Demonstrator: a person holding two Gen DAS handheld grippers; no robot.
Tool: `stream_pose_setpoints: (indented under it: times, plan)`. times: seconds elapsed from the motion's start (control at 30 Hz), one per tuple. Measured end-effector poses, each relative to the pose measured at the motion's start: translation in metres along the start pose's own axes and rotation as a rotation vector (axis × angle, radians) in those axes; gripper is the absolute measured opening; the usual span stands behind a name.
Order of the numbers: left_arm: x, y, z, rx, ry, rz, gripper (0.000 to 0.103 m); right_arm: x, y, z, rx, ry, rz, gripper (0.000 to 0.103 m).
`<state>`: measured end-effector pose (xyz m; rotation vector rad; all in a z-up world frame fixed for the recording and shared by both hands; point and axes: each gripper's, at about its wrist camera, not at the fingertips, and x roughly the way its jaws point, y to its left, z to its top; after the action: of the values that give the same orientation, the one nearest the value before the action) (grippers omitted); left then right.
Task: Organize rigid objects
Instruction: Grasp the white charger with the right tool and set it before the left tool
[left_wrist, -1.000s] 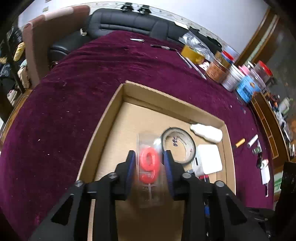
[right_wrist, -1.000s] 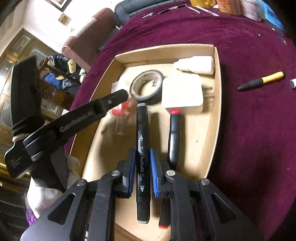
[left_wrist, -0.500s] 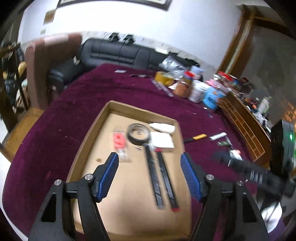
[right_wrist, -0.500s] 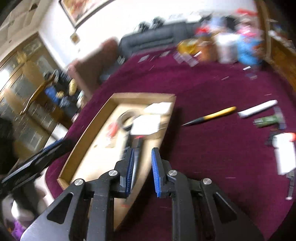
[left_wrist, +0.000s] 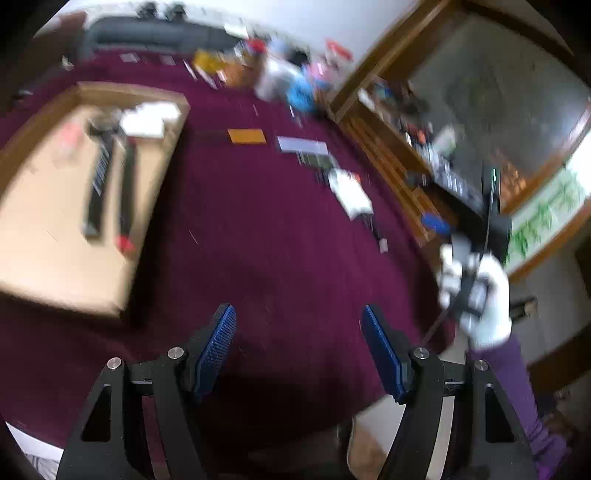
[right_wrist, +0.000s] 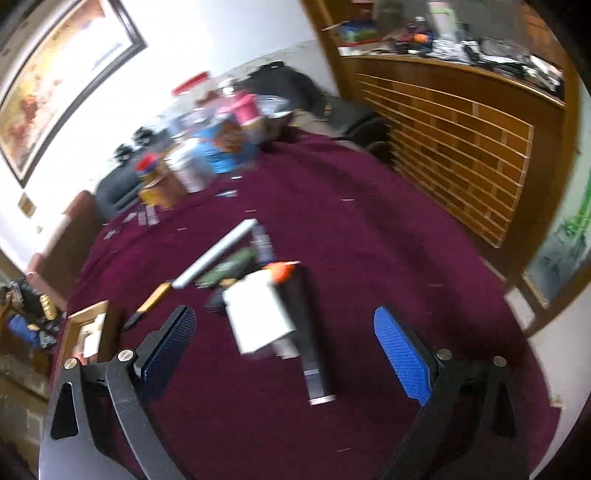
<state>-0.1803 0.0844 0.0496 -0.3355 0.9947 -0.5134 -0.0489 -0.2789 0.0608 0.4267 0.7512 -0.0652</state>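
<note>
Two grippers hang over a table draped in a dark red cloth (left_wrist: 258, 229), and both frames are smeared with blur. The left gripper (left_wrist: 299, 350) has its blue-padded jaws spread wide with nothing between them, above bare cloth near the table's front edge. The right gripper (right_wrist: 284, 343) is spread just as wide and also holds nothing; it hovers above a small pile of loose things.

In the left wrist view the cardboard box (left_wrist: 155, 184) sits on the cloth at the far left. Inside it two black markers (left_wrist: 110, 184) lie side by side, lengthwise, the right one ending in a red cap. Beyond them, at the far end of the box, are a white block (left_wrist: 147, 118) and something pale red (left_wrist: 70, 133), too blurred to name.

In the right wrist view a white card-like piece (right_wrist: 258, 314) lies on the cloth between the open jaws, with a black marker (right_wrist: 310, 332) just beside it on the right, its silver end toward the camera. An orange-red piece (right_wrist: 282, 269) sits at the far end of these. Further out lie a long white stick (right_wrist: 218, 254), a green item (right_wrist: 229, 269) touching it, and a yellow-and-black pen (right_wrist: 147, 302). Only a corner of the box (right_wrist: 88, 328) shows, at lower left. Jars and tubs (right_wrist: 207, 151) crowd the far edge of the table.

A white-gloved hand (left_wrist: 480, 295) grips the right gripper's handle at the right of the left wrist view.
</note>
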Motion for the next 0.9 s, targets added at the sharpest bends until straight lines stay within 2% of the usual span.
stream_pose_setpoints:
  times: [0.1, 0.27, 0.4, 0.5, 0.6, 0.67, 0.7, 0.83, 0.9]
  plan:
    - [0.013, -0.004, -0.008, -0.019, 0.058, -0.004, 0.065, 0.007, -0.006, -0.001, -0.01, 0.013, -0.014, 0.098]
    - [0.003, -0.004, -0.008, -0.037, 0.027, 0.018, 0.065, 0.026, 0.007, 0.003, -0.033, 0.054, 0.004, 0.097]
    - [-0.001, -0.001, -0.01, -0.053, 0.021, 0.026, 0.065, 0.047, 0.033, 0.008, -0.119, 0.068, 0.062, 0.095]
    - [0.003, 0.005, -0.017, -0.067, 0.03, 0.028, 0.065, 0.068, 0.052, 0.004, -0.185, 0.127, 0.068, 0.095]
    - [0.005, 0.007, -0.019, -0.071, 0.041, 0.03, 0.065, 0.087, 0.063, -0.005, -0.228, 0.203, 0.04, 0.085]
    - [0.007, 0.008, -0.021, -0.069, 0.047, 0.032, 0.065, 0.092, 0.073, -0.014, -0.291, 0.222, -0.005, 0.066]
    - [0.011, 0.008, -0.018, -0.069, 0.052, 0.032, 0.065, 0.094, 0.078, -0.02, -0.32, 0.243, -0.015, 0.048]
    - [0.017, 0.009, -0.017, -0.07, 0.06, 0.034, 0.065, 0.089, 0.087, -0.038, -0.31, 0.31, 0.087, 0.046]
    - [0.018, 0.01, -0.016, -0.07, 0.061, 0.034, 0.065, 0.08, 0.1, -0.055, -0.345, 0.345, 0.126, 0.047]
